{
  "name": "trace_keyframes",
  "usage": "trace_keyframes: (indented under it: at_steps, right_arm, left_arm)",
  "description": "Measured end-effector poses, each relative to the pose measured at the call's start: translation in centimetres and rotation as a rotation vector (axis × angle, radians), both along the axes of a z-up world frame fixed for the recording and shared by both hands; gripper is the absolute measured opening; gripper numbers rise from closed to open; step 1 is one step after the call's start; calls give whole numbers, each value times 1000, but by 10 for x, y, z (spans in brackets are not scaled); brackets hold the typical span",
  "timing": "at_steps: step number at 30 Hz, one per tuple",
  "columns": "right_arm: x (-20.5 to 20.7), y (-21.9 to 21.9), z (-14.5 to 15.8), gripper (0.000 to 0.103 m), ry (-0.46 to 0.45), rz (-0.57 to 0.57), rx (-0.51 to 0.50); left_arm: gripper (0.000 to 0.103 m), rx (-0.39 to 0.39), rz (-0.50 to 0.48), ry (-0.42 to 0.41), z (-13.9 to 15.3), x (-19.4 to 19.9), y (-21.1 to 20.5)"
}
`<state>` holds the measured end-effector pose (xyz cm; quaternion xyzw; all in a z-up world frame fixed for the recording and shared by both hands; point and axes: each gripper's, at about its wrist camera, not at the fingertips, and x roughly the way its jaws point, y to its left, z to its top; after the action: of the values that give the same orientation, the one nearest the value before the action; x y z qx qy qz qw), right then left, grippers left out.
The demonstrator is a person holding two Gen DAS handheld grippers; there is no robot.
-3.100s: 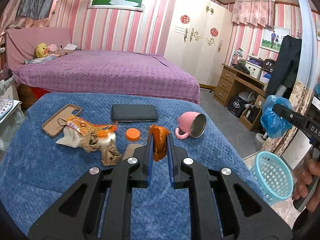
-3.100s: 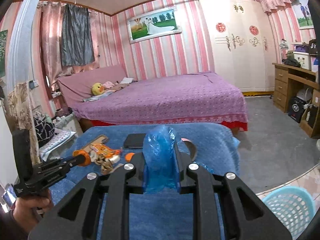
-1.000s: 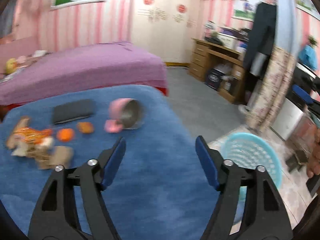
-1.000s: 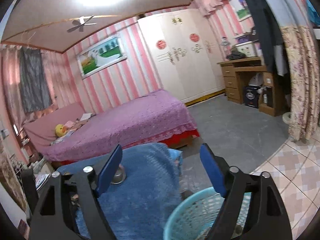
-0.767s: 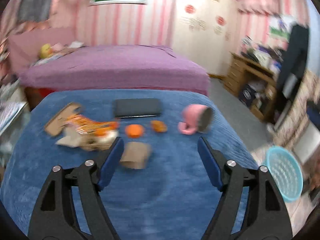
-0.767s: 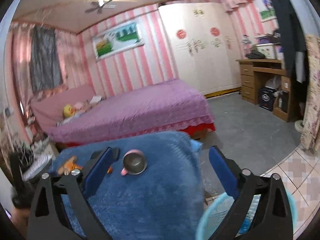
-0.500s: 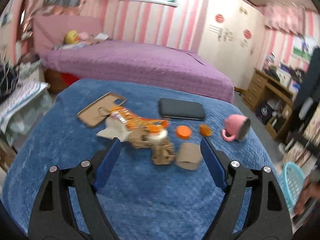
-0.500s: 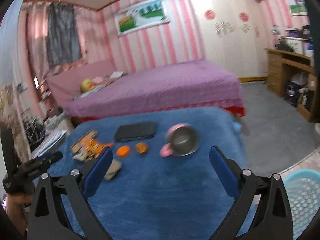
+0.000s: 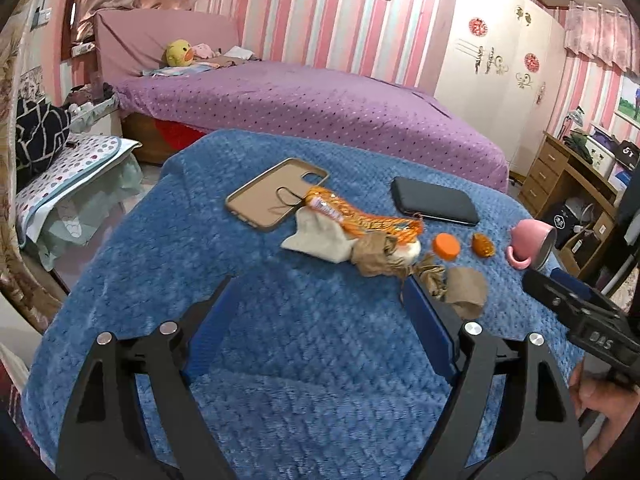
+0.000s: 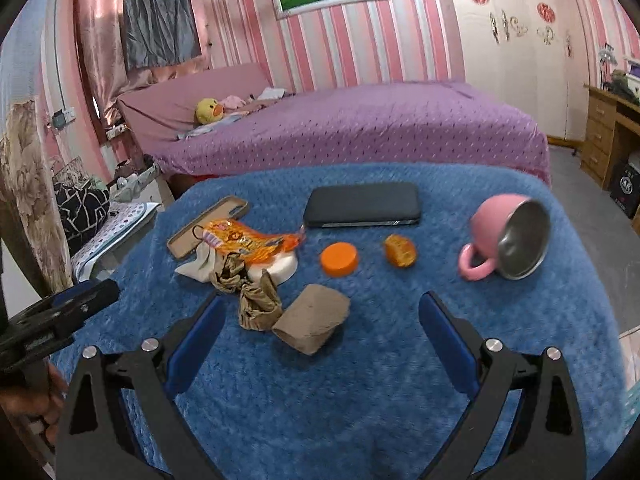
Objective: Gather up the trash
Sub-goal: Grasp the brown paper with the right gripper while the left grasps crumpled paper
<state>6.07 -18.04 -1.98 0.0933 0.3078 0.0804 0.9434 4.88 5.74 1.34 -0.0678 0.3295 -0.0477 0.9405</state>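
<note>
Both tools are over the near edge of the desk (image 10: 360,420), which is covered in a blue blanket. My left gripper (image 9: 316,316) has its fingers spread wide and holds nothing. My right gripper (image 10: 320,332) is likewise wide apart and empty.

Trash lies mid-desk: a brown cardboard tube (image 10: 312,322) nearest the near edge, crumpled brown paper (image 10: 256,304) touching it on the left, an orange snack wrapper (image 10: 244,244) over a white wad (image 9: 320,236), then an orange cap (image 10: 339,258) and an orange peel scrap (image 10: 400,251) towards the right edge. The phone (image 10: 362,205), phone case (image 9: 276,196) and tipped pink mug (image 10: 506,236) I judge are not trash. No bin is visible in either view.

Recommended next step: take the tube with the right gripper, which already frames it. Lower squarely, straddle its short axis, and close gently, since it will likely crush. Keep the left fingers clear of the crumpled paper until the tube lifts, as the two touch and may drag together.
</note>
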Motion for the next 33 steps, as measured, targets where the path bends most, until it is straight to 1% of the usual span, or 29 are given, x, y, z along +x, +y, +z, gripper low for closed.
trace_keyframes:
  at_steps: [5, 9, 14, 24, 30, 31, 32, 33]
  right_arm:
    - [18, 10, -15, 95, 39, 8, 11]
    - [23, 9, -23, 95, 56, 6, 14]
    - [24, 11, -25, 95, 63, 12, 5]
    - [31, 13, -30, 95, 78, -4, 20]
    - [45, 21, -52, 94, 135, 1, -20]
    - [49, 22, -57, 91, 157, 13, -6]
    - [51, 22, -60, 81, 167, 26, 2]
    - [52, 22, -62, 75, 174, 32, 4]
  left_arm:
    - [81, 10, 8, 13, -5, 1, 5]
    - [81, 18, 12, 25, -11, 4, 6]
    - [81, 21, 22, 57, -25, 12, 6]
    - [81, 24, 24, 79, -32, 15, 4]
    - [81, 35, 13, 82, -34, 16, -4]
    - [81, 36, 12, 83, -34, 17, -6]
    - [81, 35, 11, 83, -35, 17, -7]
    - [81, 33, 9, 84, -35, 18, -9]
